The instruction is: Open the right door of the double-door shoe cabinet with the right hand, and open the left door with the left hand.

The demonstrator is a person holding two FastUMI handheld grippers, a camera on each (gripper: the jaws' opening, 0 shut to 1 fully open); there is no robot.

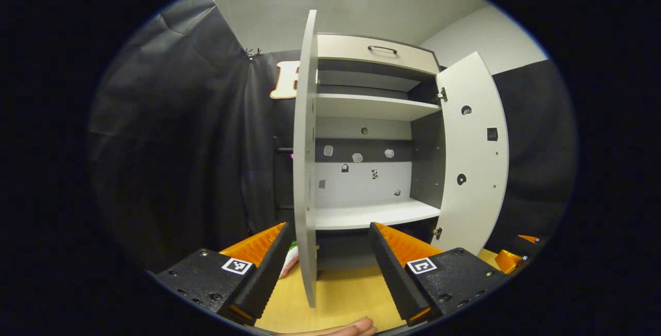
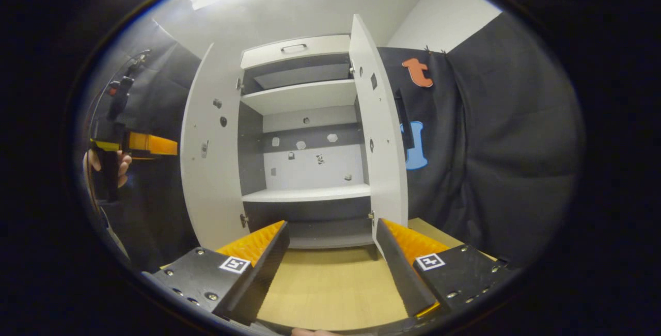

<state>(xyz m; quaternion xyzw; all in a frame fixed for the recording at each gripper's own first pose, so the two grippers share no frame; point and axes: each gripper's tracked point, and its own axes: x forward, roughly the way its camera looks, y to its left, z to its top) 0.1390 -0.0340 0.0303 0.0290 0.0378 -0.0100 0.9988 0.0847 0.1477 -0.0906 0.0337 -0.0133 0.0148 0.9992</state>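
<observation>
left gripper view low over the wooden floor [image 1: 341, 294], facing into the shoe cabinet [image 1: 372, 104], close at left door's [image 1: 305, 155] edge, right gripper view similar, further right, both share the shelves

Light wooden floor [image 2: 330, 284] carries shoe cabinet [image 2: 304, 93]; cabinet stands directly on it.

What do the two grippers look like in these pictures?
Each gripper, left gripper and right gripper, has two long wedge-shaped fingers with ribbed inner faces, on dark bolted mounts. Every mount carries a small square black-and-white marker. The right gripper view shows the left one farther off, with cables above.
</observation>
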